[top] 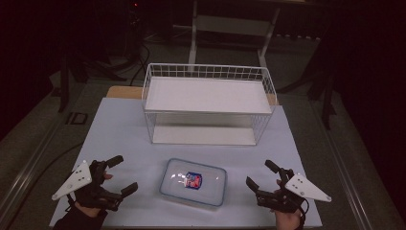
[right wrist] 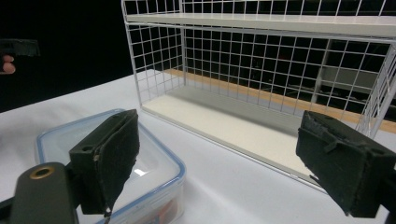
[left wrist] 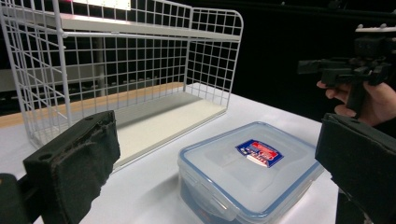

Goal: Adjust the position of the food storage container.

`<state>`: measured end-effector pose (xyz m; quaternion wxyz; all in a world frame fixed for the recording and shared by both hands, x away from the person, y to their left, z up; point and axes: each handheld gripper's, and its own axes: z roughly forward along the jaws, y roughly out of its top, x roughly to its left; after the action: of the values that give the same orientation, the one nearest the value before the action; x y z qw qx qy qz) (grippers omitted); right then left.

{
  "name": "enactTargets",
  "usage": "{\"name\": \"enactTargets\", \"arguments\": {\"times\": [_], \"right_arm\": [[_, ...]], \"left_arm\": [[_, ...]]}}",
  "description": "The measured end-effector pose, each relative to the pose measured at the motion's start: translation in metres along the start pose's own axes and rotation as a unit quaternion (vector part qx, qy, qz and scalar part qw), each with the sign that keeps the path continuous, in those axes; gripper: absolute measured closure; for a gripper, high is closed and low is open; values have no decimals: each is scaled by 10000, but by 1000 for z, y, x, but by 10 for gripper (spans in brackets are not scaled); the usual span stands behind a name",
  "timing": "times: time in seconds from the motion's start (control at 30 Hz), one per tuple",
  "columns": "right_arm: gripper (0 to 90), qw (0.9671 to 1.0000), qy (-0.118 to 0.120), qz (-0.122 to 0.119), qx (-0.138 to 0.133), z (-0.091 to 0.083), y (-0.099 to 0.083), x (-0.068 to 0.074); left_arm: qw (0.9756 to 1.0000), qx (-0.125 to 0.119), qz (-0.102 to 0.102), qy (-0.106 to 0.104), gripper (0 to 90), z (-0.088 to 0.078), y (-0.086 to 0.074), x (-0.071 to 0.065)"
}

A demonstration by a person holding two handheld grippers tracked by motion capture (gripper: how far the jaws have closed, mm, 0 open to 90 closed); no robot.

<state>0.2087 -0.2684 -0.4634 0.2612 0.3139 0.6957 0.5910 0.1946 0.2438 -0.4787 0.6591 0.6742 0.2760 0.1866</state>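
Both sets of fingers are spread wide and hold nothing: your left gripper and right gripper sit low on the white table, one on each side of the lidded plastic container, neither touching it. It lies flat between the two, near each and roughly centred, with its blue-red label up and its lid on. Beyond your fingertips, the white wire shelf rack stands well back from the container, both shelves bare. I read the step as a two-sided pickup, probably bound for the rack. Bring both grippers in level and together so the box doesn't skate sideways on the smooth top. Take the short walls below the blue rim; a grip on the lid edge could pop a latch. Close evenly, since clear plastic is slick, and check it's seated before you lift.
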Motion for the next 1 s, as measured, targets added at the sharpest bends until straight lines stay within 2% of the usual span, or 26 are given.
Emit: {"name": "enactTargets", "arguments": {"times": [0.2, 0.3, 0.43, 0.53, 0.6, 0.63, 0.7, 0.77, 0.83, 0.87, 0.97, 1.0], "right_arm": [[133, 10000, -46, -75, -41, -1, 2, 0], [132, 9999, -43, -85, -49, -2, 4, 0], [132, 9999, -60, -86, -74, -2, 5, -1], [132, 9999, -53, -70, -105, -3, 7, -1], [132, 9999, -49, -79, -94, -2, 7, 0], [132, 9999, -50, -74, -100, -2, 7, 0], [132, 9999, -47, -61, -102, -2, 7, -1], [132, 9999, -66, -42, -112, -2, 7, -1], [132, 9999, -66, -23, -118, -3, 7, -1], [132, 9999, -71, -31, -120, -3, 7, -1], [133, 9999, -59, -35, -121, -3, 8, -1], [132, 9999, -46, -34, -120, -3, 8, -1]], "left_arm": [[10000, -6, 32, -93, 0, 1, 2, -2], [9998, 49, -38, -180, 0, 3, 3, -3], [9993, 150, -244, -250, 0, 6, 6, -5], [9981, 253, -298, -468, 0, 11, 10, -10], [9959, 319, -406, -738, 6, 17, 14, -15], [9957, 379, -394, -752, 26, 20, 16, -19], [9932, 486, -356, -992, 54, 27, 19, -27], [9908, 621, -205, -1182, 78, 34, 21, -35], [9887, 753, -114, -1290, 151, 42, 23, -44], [9869, 858, -95, -1362, 158, 46, 23, -47], [9813, 1066, -40, -1600, 323, 56, 22, -58], [9796, 1124, 19, -1664, 403, 59, 21, -60]]}}
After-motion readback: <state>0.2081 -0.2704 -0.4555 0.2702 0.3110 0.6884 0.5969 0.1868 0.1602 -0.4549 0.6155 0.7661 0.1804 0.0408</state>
